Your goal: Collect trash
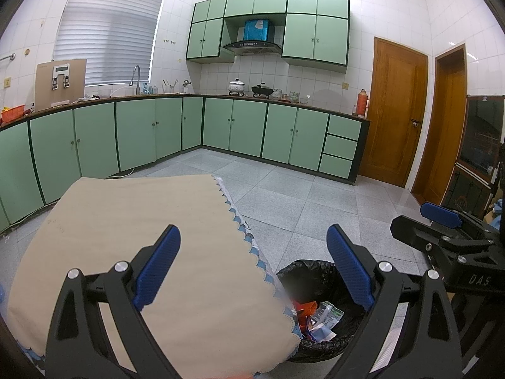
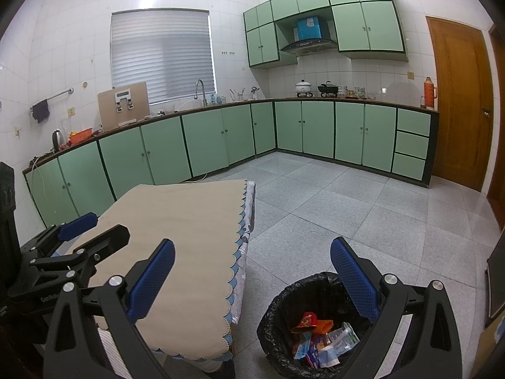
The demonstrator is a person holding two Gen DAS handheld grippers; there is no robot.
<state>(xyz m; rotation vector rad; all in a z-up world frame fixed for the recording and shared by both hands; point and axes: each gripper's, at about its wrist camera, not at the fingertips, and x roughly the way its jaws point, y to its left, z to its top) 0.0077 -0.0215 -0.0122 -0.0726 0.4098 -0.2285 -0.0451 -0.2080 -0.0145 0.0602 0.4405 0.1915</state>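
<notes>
A bin lined with a black bag [image 1: 315, 276] [image 2: 293, 297] stands on the floor beside the table. Several crumpled wrappers [image 1: 318, 319] [image 2: 322, 338] lie inside it, red, orange, blue and white-green. My left gripper [image 1: 252, 271] is open and empty, held above the table edge and the bin. My right gripper [image 2: 252, 284] is open and empty, held above the bin. The right gripper also shows at the right of the left wrist view [image 1: 442, 218]. The left gripper shows at the left of the right wrist view [image 2: 79, 224].
A table under a beige cloth [image 1: 142, 227] [image 2: 189, 221] with a scalloped blue edge is at the left. Green cabinets [image 1: 132, 135] and a worktop line the far walls. Wooden doors [image 1: 394, 107] are at the right. Grey tiled floor [image 2: 347, 205] lies between.
</notes>
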